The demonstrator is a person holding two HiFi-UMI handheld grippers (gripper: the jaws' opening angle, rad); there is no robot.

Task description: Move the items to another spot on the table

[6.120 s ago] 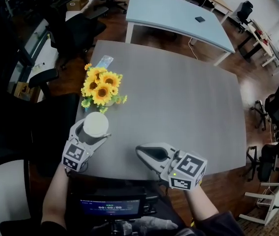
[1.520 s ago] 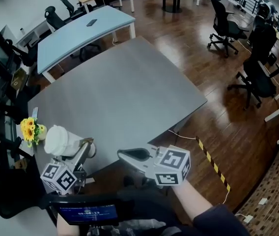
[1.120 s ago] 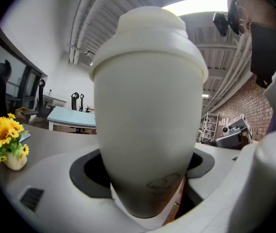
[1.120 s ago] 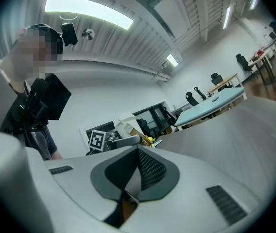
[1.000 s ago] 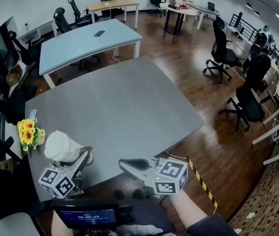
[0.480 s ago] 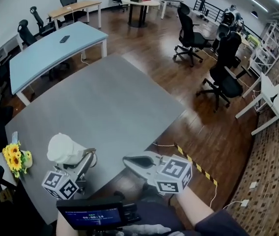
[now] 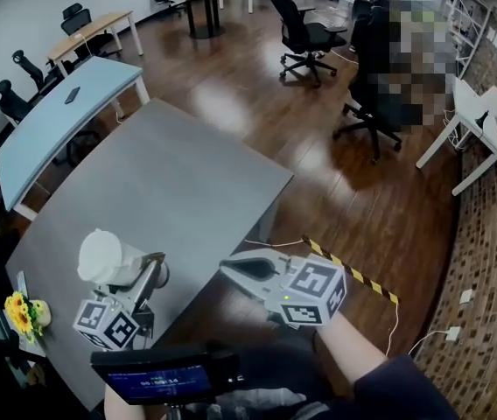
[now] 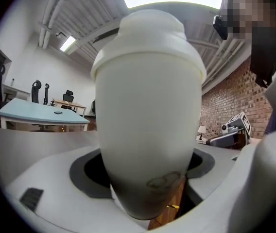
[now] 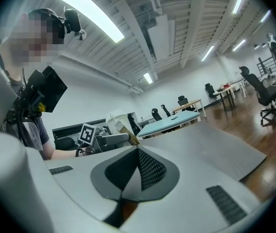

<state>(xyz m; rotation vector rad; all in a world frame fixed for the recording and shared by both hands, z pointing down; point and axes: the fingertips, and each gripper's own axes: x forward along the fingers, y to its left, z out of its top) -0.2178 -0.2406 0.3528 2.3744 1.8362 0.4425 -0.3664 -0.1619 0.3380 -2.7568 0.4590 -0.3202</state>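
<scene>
A white lidded jar (image 7: 101, 256) is off the grey table (image 7: 170, 173), above its near part, with my left gripper (image 7: 128, 268) shut on its lower body. In the left gripper view the jar (image 8: 147, 101) fills the middle, upright between the two jaws of the left gripper (image 8: 147, 178). My right gripper (image 7: 229, 270) hangs at the table's near edge to the right of the jar, shut with nothing in it. The right gripper view shows the right gripper (image 9: 138, 155) with its pads pressed together, and the jar (image 9: 117, 124) off to the left.
A small pot of sunflowers (image 7: 21, 313) stands at the table's far left corner. A light blue table (image 7: 56, 112) lies behind, and office chairs (image 7: 305, 24) stand on the wood floor. Black-yellow tape (image 7: 353, 274) crosses the floor on the right. A small screen (image 7: 165, 379) sits at my chest.
Both grippers have swung to the right along the table's near side, with the jar still held. The sunflowers have dropped back to the far left of the view.
</scene>
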